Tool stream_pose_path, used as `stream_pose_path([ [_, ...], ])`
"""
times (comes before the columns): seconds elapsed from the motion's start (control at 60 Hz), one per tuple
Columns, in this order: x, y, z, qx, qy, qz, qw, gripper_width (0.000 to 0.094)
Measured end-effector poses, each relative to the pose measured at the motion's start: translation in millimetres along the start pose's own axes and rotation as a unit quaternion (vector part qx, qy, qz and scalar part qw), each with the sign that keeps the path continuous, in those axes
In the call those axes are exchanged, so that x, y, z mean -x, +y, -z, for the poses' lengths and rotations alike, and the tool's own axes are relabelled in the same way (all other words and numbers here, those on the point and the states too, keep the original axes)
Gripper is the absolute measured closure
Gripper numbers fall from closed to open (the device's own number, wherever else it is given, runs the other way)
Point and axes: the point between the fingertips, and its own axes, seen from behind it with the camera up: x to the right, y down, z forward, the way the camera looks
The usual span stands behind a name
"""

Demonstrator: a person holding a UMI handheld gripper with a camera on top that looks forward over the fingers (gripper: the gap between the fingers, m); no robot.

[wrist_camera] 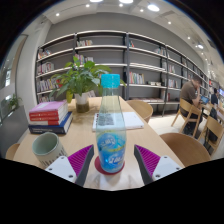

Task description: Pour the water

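A clear plastic water bottle (110, 140) with a light blue cap and a blue-and-white label stands upright on a round red coaster (110, 170) on the pale table (150, 135). It stands between my fingers, with a narrow gap at either side. My gripper (112, 158) is open about the bottle's lower half, and the magenta pads (80, 160) flank the label. A pale green mug (47, 148) stands on the table to the left of the left finger.
A stack of books (48, 116) and a potted plant (80, 82) stand beyond the mug. An open book (122, 120) lies beyond the bottle. Wooden chairs (186, 148) stand to the right. A person (188, 95) sits at the far right. Bookshelves (120, 55) line the back wall.
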Motion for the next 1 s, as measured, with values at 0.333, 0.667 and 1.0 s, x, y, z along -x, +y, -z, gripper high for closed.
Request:
stream_pose_path([
  [0.333,68,83,143,0.112,-0.018,0.009,0.993,0.0107],
  [0.667,143,-1,221,0.083,-0.042,0.004,0.996,0.0089],
  [1.0,162,-77,254,0.03,-0.039,0.022,0.999,0.0092],
])
